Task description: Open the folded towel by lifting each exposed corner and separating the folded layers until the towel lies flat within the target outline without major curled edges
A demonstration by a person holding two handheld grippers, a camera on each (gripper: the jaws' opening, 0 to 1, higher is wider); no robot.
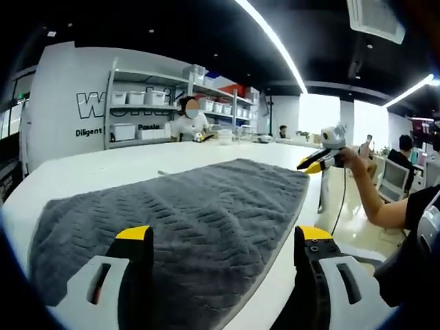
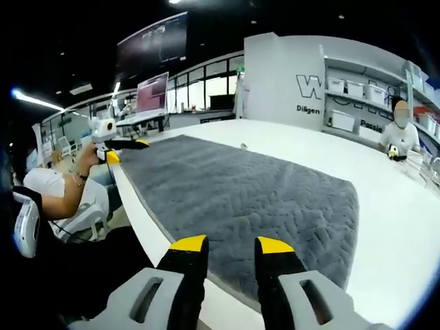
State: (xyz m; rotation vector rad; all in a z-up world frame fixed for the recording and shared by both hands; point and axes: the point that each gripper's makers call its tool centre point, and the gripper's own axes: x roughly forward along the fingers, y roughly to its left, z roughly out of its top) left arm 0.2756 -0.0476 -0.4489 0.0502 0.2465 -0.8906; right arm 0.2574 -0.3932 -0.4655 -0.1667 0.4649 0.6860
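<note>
1. Towel (image 1: pixel 185 227) — grey, thick pile with a woven wave pattern — lies spread on the white table (image 1: pixel 89 172), one long edge running along the table's near edge. It looks largely flat in both views; I can make out no target outline, and no clear folded layer.

2. Handling, as a judgement: soft, limp, fairly heavy for cloth, not slippery on the pile and not fragile. It should drape and sag when lifted, so a corner or hem pinch will hold better than a grab at mid-field. Lifted too fast, an edge could curl under.

3. Left gripper (image 1: pixel 223 237): jaws set wide apart, nothing between them. It hovers low over one end of the towel; one jaw stands over the cloth, the other over the table edge beside the hem.

4. Right gripper (image 2: pixel 223 244): jaws parted by a narrow gap, holding nothing. It sits just above the hem (image 2: pixel 227 271) at the opposite end — whether the tips touch the cloth I cannot tell.

5. Each gripper appears in the other's view, near the far corner (image 1: pixel 302 175) of the towel.
</note>
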